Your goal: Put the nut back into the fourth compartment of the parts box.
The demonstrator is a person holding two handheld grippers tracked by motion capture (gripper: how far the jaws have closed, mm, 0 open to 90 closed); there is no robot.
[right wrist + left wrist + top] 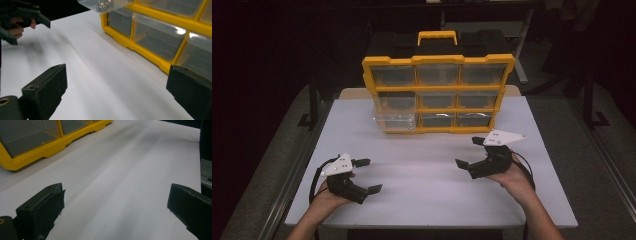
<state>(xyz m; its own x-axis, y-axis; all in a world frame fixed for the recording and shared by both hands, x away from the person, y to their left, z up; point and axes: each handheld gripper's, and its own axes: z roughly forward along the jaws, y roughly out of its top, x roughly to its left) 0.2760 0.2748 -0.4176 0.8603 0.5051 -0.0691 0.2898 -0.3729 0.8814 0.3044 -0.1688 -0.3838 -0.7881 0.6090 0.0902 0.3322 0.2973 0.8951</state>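
A yellow organizer case (pixel 438 93) with clear-fronted compartments stands upright at the far middle of the white table (pixel 422 175). Its lower-left clear drawer (pixel 395 121) sticks out a little toward me. My left gripper (pixel 368 176) rests low at the near left, open, with nothing between its jaws. My right gripper (pixel 469 152) is at the near right, open and empty, just in front of the case's lower right corner. In the left gripper view the case (pixel 37 140) lies up left. In the right gripper view the case (pixel 162 35) is close on the right and the protruding drawer (pixel 105 5) is at the top.
A black box with a yellow handle (pixel 437 37) sits behind the case. The table's near edge (pixel 432 224) runs just under the person's wrists. Dark metal frame rails (pixel 312 100) flank the table. In the right gripper view the other gripper (pixel 20 17) is at far left.
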